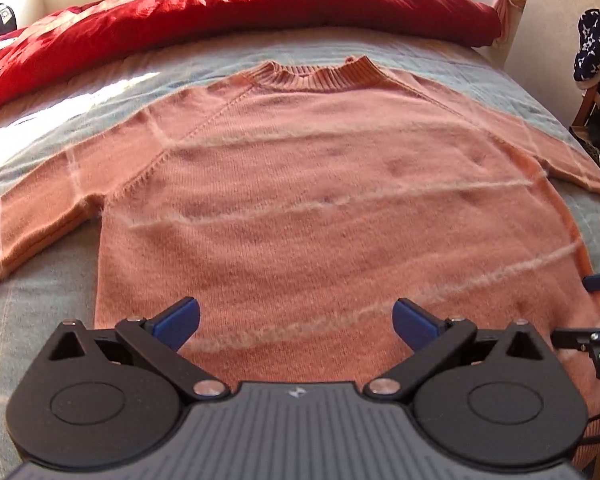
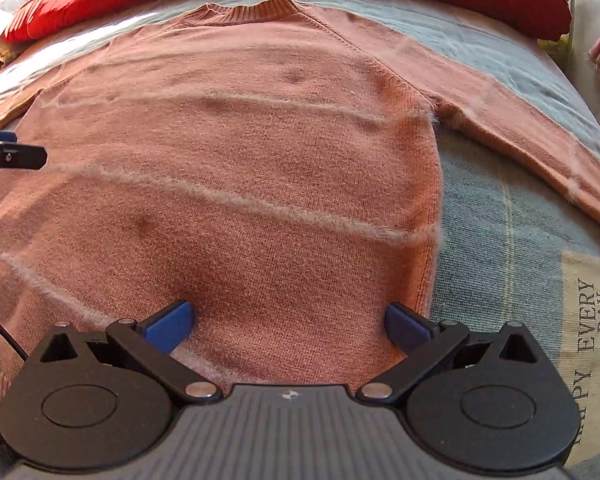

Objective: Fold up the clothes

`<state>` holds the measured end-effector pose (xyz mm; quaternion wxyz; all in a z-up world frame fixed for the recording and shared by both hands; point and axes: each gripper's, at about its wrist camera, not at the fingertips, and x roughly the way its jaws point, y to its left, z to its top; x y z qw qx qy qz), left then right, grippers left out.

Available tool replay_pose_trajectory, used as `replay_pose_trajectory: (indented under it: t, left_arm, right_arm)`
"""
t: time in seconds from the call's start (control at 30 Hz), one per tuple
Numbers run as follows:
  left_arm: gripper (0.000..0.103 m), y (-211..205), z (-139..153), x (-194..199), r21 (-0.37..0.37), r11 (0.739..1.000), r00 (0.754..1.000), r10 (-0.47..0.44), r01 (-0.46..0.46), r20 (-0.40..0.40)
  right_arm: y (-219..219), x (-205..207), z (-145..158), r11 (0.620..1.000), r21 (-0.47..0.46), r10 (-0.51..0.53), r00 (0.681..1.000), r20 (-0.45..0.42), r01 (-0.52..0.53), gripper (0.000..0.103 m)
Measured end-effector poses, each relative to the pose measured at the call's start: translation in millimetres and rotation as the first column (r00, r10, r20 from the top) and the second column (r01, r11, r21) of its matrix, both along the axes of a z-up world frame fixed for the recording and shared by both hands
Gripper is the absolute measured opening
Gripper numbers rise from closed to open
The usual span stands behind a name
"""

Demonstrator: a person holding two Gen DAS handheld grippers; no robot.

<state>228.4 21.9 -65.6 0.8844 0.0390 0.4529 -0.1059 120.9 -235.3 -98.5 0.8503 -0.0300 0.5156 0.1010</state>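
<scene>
Left wrist: fingers (image 1: 180, 322) spread over sweater (image 1: 320, 184).

A pale blue-grey bedspread (image 1: 40, 320) covers the bed, crossed by thin light lines and lit by a patch of sun toward its far left side. A rumpled red duvet (image 1: 220, 4) lies heaped along the bed's far edge, from the left side almost to the far right corner. Near the right edge, a cream patch (image 2: 588, 320) on the bedspread reads "HAPPY EVERY DAY", and beyond that edge hangs a dark star-printed fabric (image 1: 594, 48).
</scene>
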Motion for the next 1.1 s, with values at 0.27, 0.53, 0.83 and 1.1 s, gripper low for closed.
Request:
replay_pose_trajectory:
  t: [0.27,0.53,0.83,1.1]
  left_arm:
    - [0.102,-2,-26,28,0.021,1.0,0.999,0.012,-0.011,-0.048]
    - [0.102,2,-20,6,0.049,0.999,0.999,0.01,-0.008,-0.043]
    - [0.102,12,-23,1,-0.016,0.997,0.994,0.069,-0.07,-0.089]
    - [0.102,40,-9,29,-0.112,0.985,0.992,0.126,-0.127,-0.022]
  right_arm:
    - [1,1,0,1.0,-0.008,-0.012,1.0,-0.001,0.012,0.103]
    - [2,-3,0,1.0,-0.006,-0.021,0.999,0.025,0.022,0.103]
    - [3,-1,1,0.999,-0.015,-0.029,0.999,0.018,0.03,0.103]
    - [2,13,16,0.985,0.051,-0.164,0.986,-0.012,0.164,0.103]
